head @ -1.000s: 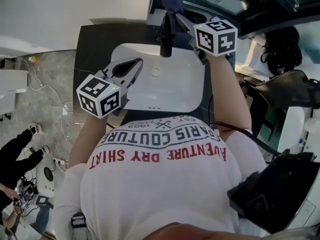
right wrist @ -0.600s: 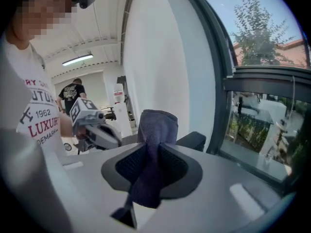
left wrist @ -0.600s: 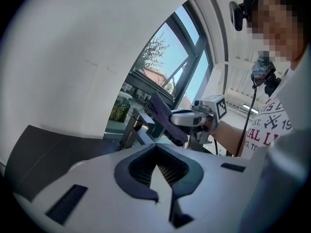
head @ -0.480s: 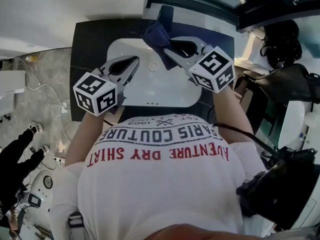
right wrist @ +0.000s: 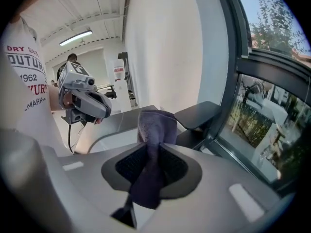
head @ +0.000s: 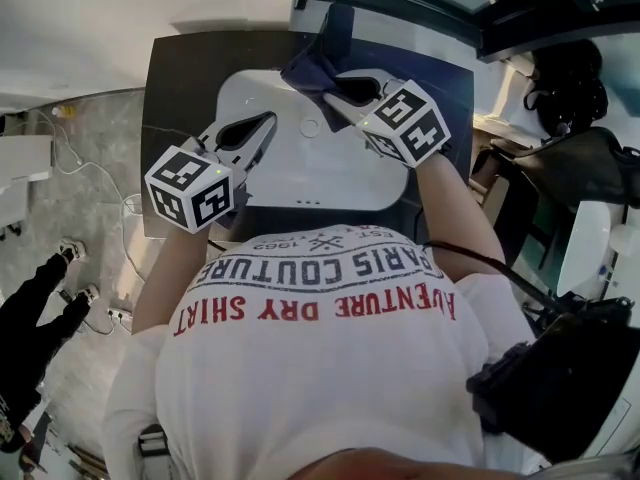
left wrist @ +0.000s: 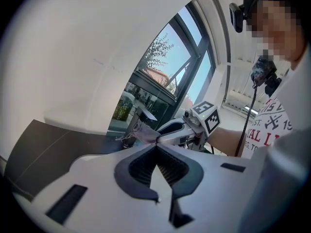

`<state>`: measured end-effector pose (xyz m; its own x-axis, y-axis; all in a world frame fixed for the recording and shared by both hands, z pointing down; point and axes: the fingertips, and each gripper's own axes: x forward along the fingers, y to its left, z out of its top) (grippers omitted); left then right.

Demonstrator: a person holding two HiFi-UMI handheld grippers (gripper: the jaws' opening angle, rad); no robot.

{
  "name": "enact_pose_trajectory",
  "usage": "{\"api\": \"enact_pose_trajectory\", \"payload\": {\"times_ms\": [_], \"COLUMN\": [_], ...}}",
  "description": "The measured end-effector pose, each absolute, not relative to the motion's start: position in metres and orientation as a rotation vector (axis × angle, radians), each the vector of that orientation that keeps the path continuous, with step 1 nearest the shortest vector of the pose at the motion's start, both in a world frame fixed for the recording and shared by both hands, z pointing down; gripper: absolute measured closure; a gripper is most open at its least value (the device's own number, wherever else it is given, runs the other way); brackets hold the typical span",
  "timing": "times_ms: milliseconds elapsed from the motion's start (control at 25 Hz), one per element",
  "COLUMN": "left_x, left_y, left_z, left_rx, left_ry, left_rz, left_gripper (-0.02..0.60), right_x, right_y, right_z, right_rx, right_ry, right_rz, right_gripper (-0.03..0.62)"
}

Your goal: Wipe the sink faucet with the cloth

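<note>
White cotton T-shirt [head: 320, 368] with printed lettering fills the near part of the head view; both forearms reach forward from it over the sink [head: 300, 183].

Left gripper [head: 268, 123]: held over the left part of the white basin. In its own view [left wrist: 155, 147] the jaws are pressed together at the tips, with nothing between them. It stands apart from the faucet and the cloth.

Right gripper [head: 335, 93]: held further forward, over the back of the basin, pointing toward the back left. In its own view [right wrist: 155, 147] the jaws are closed tight on the cloth [right wrist: 153, 125], a dark blue-purple towel. One end rises past the jaw tips in a rounded fold; the other hangs down through the hollow between the jaws.

Cloth position: in the head view the cloth [head: 315, 68] lies at the back edge of the basin, against the foot of the black faucet [head: 338, 23]. In the right gripper view the faucet [right wrist: 197, 115] sits just right of and behind the raised fold. Whether they actually touch cannot be told.

Surroundings: the sink is set in a dark countertop [head: 180, 88]. Beyond the faucet is a dark-framed window [right wrist: 262, 96], with trees outside.
</note>
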<state>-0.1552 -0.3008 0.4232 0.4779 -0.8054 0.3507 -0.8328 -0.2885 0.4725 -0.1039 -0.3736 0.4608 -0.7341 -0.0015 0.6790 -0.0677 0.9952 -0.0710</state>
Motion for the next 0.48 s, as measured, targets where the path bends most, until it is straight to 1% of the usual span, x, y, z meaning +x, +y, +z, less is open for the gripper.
{"api": "enact_pose_trajectory", "payload": {"times_ms": [480], "left_x": [-0.157], "left_y": [-0.301], "left_z": [0.421], "left_rx": [2.113], "left_ry": [-1.353], "left_rz": [0.062], "left_gripper": [0.583], "right_x": [-0.113], "right_y": [-0.424], "right_z": [0.46], "right_rx": [0.145], "right_ry": [-2.38], "right_rz": [0.091], "right_gripper": [0.517]}}
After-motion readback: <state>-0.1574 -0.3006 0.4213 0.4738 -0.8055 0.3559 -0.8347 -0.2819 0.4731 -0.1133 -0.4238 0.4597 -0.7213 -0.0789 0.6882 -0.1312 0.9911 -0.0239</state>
